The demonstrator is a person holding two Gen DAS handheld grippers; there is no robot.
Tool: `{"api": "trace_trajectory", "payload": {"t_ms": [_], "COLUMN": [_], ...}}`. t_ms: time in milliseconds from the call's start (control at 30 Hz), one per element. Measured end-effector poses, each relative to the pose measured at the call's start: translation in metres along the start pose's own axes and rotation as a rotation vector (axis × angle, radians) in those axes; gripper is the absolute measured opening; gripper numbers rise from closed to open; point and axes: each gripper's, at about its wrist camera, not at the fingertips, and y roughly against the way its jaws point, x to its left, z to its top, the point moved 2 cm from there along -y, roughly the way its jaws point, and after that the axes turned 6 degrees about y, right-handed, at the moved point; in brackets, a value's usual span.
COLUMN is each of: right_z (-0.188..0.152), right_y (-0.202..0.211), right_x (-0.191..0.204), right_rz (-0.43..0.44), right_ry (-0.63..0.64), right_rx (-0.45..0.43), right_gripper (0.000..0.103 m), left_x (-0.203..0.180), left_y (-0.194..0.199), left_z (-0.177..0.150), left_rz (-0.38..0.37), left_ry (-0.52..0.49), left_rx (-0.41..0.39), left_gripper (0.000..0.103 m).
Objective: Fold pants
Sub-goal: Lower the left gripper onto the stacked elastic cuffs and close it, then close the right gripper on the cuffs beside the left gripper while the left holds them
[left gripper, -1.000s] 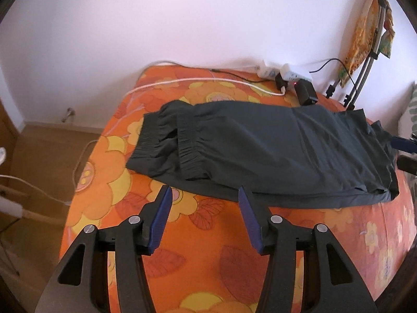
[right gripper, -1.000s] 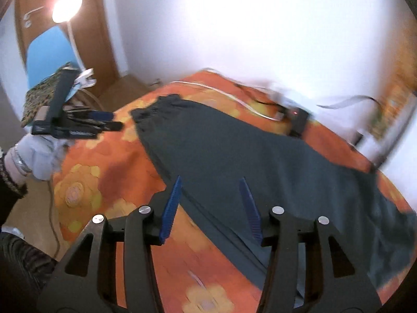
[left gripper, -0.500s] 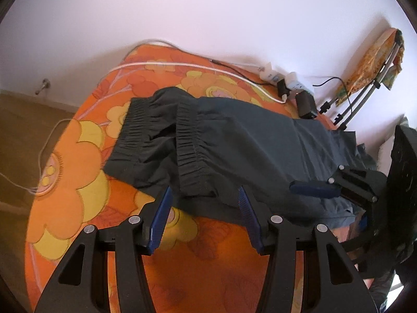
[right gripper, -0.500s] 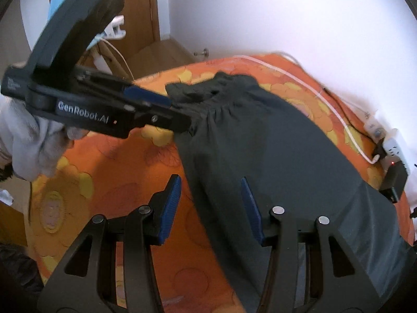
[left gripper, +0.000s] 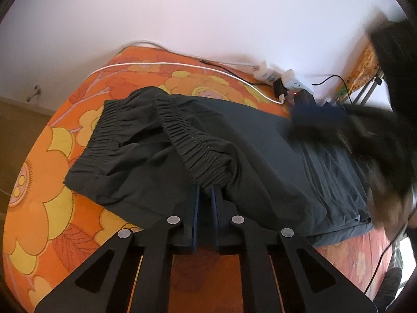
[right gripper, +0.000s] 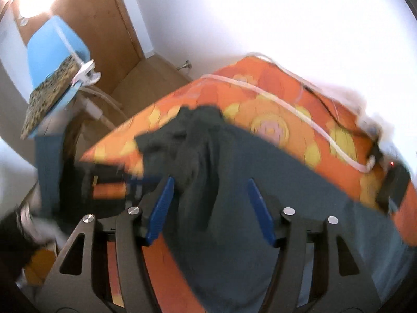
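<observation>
Dark grey pants (left gripper: 260,140) lie lengthwise on the orange flowered bed cover (left gripper: 47,161), elastic waistband (left gripper: 198,151) toward the left. My left gripper (left gripper: 206,193) is shut on the near edge of the waistband, and cloth bunches up over its blue pads. My right gripper (right gripper: 209,182) hovers over the waistband end of the pants (right gripper: 234,208). Its jaws are opening, the cloth lies below them and the pads press on nothing. The right wrist view is blurred by motion. In the left wrist view the right gripper (left gripper: 318,114) is a dark blur above the pant legs.
A white cable (left gripper: 182,65), a power strip with chargers (left gripper: 281,83) and a black adapter lie along the bed's far edge by the wall. A folding rack with patterned cloth (left gripper: 365,67) stands far right. A blue chair (right gripper: 52,52) and a wooden door (right gripper: 104,26) stand beyond the bed's left end.
My left gripper came forward and down to the near waistband edge and shut on it. The right gripper swept along the pants toward the waistband, and its jaws now stand wider.
</observation>
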Motion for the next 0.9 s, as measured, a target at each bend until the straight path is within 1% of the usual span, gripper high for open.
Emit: {"api": "trace_trajectory", "payload": {"t_ms": [33, 200, 267, 333, 400, 500, 533, 567, 600, 633, 733, 767, 800, 833, 867, 900], "right_z": [0.013, 0.049, 0.058, 0.061, 0.063, 0.066, 0.066, 0.065, 0.065, 0.064, 0.064, 0.064, 0.064, 0.065, 0.066, 0.066], "right_y": [-0.01, -0.059, -0.077, -0.09, -0.102, -0.112, -0.113, -0.115, -0.117, -0.117, -0.109, -0.105, -0.1, -0.097, -0.094, -0.089], "right_x": [-0.003, -0.006, 0.001, 0.005, 0.008, 0.011, 0.012, 0.014, 0.015, 0.014, 0.006, 0.002, -0.004, -0.007, -0.011, -0.015], "right_rz": [-0.013, 0.051, 0.003, -0.026, -0.036, -0.059, -0.078, -0.095, -0.096, -0.087, -0.059, -0.034, -0.009, 0.001, 0.014, 0.029], "right_ry": [-0.006, -0.095, -0.084, -0.081, -0.092, -0.087, -0.08, -0.067, -0.061, -0.066, -0.106, -0.135, -0.173, -0.191, -0.205, -0.221], "right_rx": [0.009, 0.09, 0.124, 0.155, 0.198, 0.227, 0.234, 0.247, 0.26, 0.265, 0.23, 0.211, 0.192, 0.179, 0.16, 0.139], "right_gripper": [0.062, 0.062, 0.062, 0.062, 0.062, 0.062, 0.057, 0.041, 0.033, 0.029, 0.027, 0.027, 0.027, 0.027, 0.027, 0.027], "left_x": [0.0, 0.005, 0.007, 0.008, 0.009, 0.008, 0.007, 0.006, 0.006, 0.006, 0.005, 0.006, 0.005, 0.004, 0.002, 0.001], "left_y": [0.0, -0.002, 0.0, 0.003, 0.003, 0.002, 0.002, 0.003, 0.003, 0.003, 0.006, 0.007, 0.007, 0.008, 0.007, 0.006], "left_z": [-0.001, -0.002, -0.002, 0.0, 0.001, 0.0, 0.0, 0.0, 0.0, 0.001, 0.002, 0.002, 0.003, 0.003, 0.004, 0.005], "left_rz": [-0.002, -0.056, -0.081, -0.109, -0.11, -0.103, -0.1, -0.098, -0.099, -0.105, -0.076, -0.077, -0.075, -0.071, -0.061, -0.06], "left_ry": [-0.005, 0.023, 0.04, 0.058, 0.058, 0.047, 0.044, 0.04, 0.038, 0.037, 0.027, 0.03, 0.034, 0.034, 0.033, 0.034], "left_rx": [-0.005, -0.026, -0.042, -0.056, -0.059, -0.055, -0.056, -0.058, -0.057, -0.056, -0.072, -0.075, -0.078, -0.081, -0.082, -0.079], "left_gripper": [0.006, 0.006, 0.006, 0.006, 0.006, 0.006, 0.006, 0.006, 0.006, 0.006, 0.009, 0.015, 0.032, 0.041, 0.051, 0.053]}}
